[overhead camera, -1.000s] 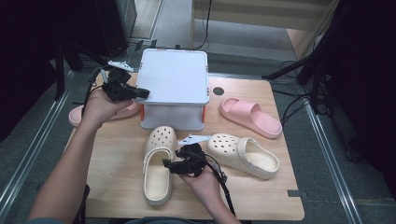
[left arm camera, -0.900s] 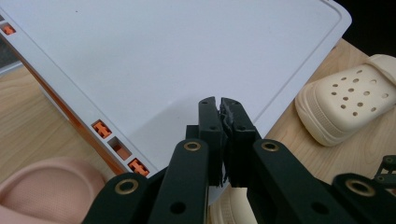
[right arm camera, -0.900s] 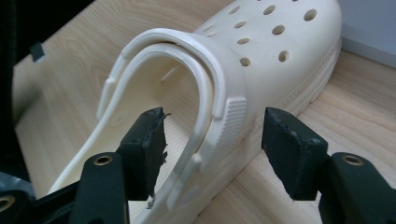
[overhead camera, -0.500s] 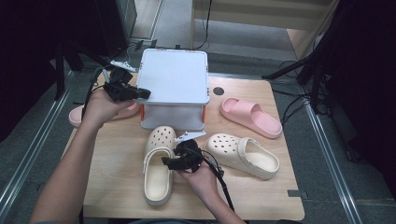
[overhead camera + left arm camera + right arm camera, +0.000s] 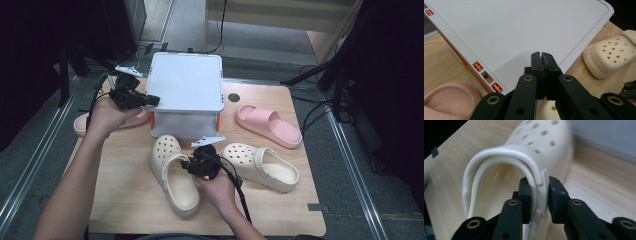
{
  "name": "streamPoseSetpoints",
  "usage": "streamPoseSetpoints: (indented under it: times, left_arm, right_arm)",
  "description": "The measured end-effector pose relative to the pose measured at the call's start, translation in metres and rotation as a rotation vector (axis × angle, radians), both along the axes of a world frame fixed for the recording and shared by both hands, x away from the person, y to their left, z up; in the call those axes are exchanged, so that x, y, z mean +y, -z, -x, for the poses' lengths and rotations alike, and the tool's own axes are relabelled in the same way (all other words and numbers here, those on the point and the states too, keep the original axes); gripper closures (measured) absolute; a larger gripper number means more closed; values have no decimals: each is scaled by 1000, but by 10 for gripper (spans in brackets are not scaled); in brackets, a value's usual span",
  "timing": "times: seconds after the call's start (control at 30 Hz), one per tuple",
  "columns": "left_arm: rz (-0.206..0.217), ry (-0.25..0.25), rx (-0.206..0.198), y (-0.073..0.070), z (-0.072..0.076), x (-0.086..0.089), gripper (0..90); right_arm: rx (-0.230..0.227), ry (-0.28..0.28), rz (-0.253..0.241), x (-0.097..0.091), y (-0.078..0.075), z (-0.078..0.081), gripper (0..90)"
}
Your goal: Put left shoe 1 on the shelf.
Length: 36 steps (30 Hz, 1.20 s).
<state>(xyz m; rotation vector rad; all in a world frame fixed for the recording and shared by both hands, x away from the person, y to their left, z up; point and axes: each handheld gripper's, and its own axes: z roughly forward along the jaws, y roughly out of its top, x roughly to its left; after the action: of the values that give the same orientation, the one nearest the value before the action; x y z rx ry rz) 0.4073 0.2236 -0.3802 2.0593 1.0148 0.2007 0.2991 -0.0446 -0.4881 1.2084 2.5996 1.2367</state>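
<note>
A cream clog point(image 5: 175, 180) lies on the wooden table point(image 5: 120, 180), toe toward the white box point(image 5: 187, 80). My right gripper point(image 5: 186, 164) is shut on the clog's right side wall; in the right gripper view the jaws clamp the ribbed rim of the clog point(image 5: 499, 162), one jaw inside and one outside, at my right gripper point(image 5: 540, 187). My left gripper point(image 5: 154, 100) is shut with nothing in it, its tips over the box's left edge. In the left gripper view, my left gripper point(image 5: 541, 56) hovers above the box's flat lid point(image 5: 524, 25).
A second cream clog point(image 5: 262, 165) lies to the right, close to my right hand. One pink slide point(image 5: 270, 125) rests at the right of the box, another pink slide point(image 5: 82, 125) at the table's left edge under my left hand. Orange latches point(image 5: 477, 66) line the lid's edge.
My right gripper has shifted slightly left and farther from me with the clog's side in its jaws. The left gripper has stayed over the box's left edge.
</note>
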Motion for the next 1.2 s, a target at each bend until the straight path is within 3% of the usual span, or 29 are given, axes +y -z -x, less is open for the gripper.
streamPoseSetpoints:
  times: [0.07,0.2,0.3,0.4,0.5,0.6,0.77,0.97,1.2]
  left_arm:
    - [4,-4,4,0,0,0,885]
    - [-5,-3,-1,0,0,-1,884]
    - [-7,-3,-5,0,0,-1,884]
    - [0,-1,-1,0,0,0,883]
    - [5,2,-1,0,0,0,884]
    - [6,2,0,0,0,0,884]
    - [14,-7,17,0,-2,1,883]
    - [8,-4,5,0,0,0,880]
    - [11,4,-1,1,0,1,881]
  right_arm:
    - [-24,9,13,-1,-4,-4,775]
    - [-17,22,-1,-1,-12,-11,780]
    - [-43,38,4,1,-19,-16,779]
    - [-79,67,5,3,-25,-27,779]
    - [-82,104,-9,4,-27,-39,779]
    - [-90,161,-19,6,-26,-56,776]
    - [-106,220,6,14,-20,-68,772]
    - [-102,284,-15,27,-10,-81,771]
    - [-109,265,-22,32,-9,-79,736]
